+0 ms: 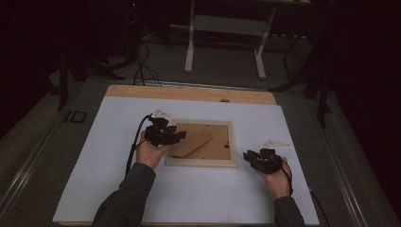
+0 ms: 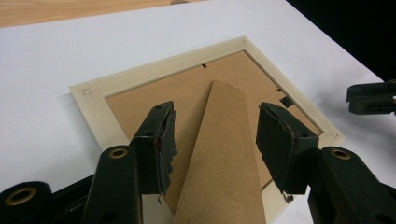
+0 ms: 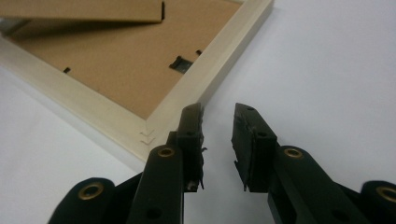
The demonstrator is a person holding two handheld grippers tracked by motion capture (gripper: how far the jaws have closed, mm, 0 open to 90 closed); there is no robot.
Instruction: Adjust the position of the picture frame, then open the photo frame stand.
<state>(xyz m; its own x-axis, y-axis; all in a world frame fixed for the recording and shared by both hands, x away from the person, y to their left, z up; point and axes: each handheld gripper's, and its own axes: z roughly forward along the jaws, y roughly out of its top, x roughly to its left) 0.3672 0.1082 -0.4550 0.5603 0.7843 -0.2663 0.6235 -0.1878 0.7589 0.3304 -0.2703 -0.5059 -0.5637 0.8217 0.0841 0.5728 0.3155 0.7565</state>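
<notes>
**Picture frame lies face down between the two grippers**

A pale wooden picture frame (image 1: pixel 202 161) lies back side up on the white table (image 1: pixel 94 156), near its middle. Its brown backing board (image 2: pixel 140 100) faces upward, and a brown cardboard stand (image 2: pixel 223 154) rises from it at a tilt, hinged toward the frame's right side and pointing to the left.

The left gripper (image 1: pixel 166 136) hangs over the frame's left edge. In the left gripper view its jaws stand apart, one on each side of the cardboard stand, with a clear gap between each pad and the stand; nothing is clamped. The stand's wide end runs down between them toward the camera.

The right gripper (image 1: pixel 261 158) sits on the table just right of the frame, near its near right corner. In the right gripper view its jaws are apart with only bare white table between them; the left jaw's tip lies just beside the frame's corner joint, and whether it touches the wood cannot be told. A small metal hanger clip (image 3: pixel 181 63) sits on the backing board near that edge.
</notes>
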